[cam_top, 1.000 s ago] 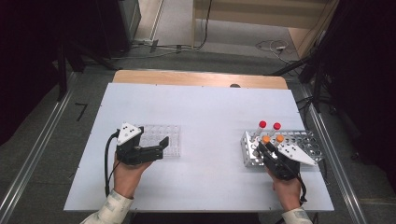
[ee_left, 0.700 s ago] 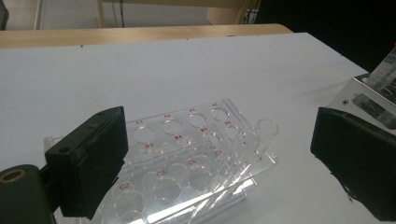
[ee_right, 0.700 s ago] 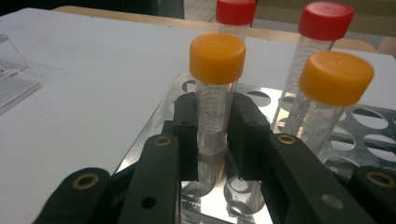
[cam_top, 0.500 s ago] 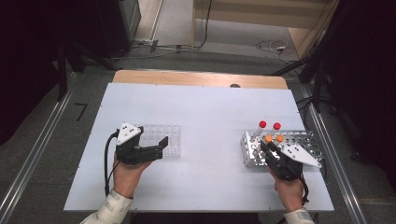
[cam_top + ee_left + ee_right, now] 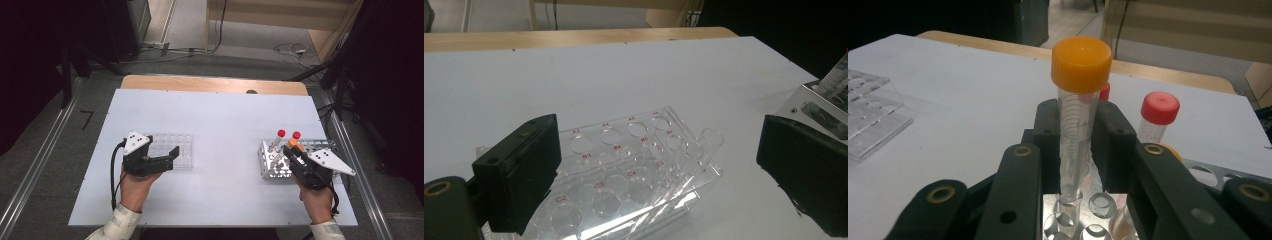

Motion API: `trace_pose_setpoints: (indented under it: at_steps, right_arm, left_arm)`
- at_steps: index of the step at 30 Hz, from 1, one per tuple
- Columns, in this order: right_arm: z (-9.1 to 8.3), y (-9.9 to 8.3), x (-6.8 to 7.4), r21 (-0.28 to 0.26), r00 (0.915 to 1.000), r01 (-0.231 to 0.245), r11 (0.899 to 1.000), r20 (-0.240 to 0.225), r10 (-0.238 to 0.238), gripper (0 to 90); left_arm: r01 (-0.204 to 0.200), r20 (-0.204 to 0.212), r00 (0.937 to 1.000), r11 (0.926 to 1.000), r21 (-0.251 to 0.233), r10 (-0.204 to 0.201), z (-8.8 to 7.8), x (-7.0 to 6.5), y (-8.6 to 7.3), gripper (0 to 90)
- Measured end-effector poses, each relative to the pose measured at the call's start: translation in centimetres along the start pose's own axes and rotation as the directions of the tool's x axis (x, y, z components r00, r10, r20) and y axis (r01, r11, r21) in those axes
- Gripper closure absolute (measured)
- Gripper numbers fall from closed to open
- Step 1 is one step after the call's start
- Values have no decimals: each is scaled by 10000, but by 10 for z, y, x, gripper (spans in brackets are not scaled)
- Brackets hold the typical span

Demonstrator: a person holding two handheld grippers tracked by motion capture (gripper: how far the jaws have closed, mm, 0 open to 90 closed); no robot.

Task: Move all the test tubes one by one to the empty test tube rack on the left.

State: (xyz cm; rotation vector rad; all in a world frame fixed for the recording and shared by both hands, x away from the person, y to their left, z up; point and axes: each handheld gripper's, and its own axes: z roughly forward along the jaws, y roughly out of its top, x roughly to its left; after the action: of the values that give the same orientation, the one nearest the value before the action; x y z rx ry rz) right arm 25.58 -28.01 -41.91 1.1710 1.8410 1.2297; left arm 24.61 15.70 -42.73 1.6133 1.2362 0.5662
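Your right gripper (image 5: pixel 1079 145) clamps the orange-capped tube (image 5: pixel 1079 100) upright; the clear rack (image 5: pixel 172 150) lies far left, at your released left gripper (image 5: pixel 167 159).

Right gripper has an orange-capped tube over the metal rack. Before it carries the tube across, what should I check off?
1. Right gripper clamped on the orange-capped tube: ok.
2. Tube bottom clear of the metal rack: cannot tell, its tip sits at a hole.
3. Red-capped tubes apart from the held tube: ok.
4. Clear rack has free wells: ok.
5. Left gripper open around the clear rack, pads pressing it: cannot tell.
6. Table between the racks free of obstacles: ok.
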Motion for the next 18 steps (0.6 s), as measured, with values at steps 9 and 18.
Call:
trace_pose_setpoints:
  at_steps: [9,18]
  right_arm:
    - [-12,12,3,-259,9998,166,9995,-140,-170,715]
    - [-10,15,20,-295,9959,344,9990,-823,-367,715]
  left_arm:
    - [8,-51,10000,10000,39,-8,1,0,0,45]
    - [118,-102,9999,9999,-1,-118,-2,2,1,45]
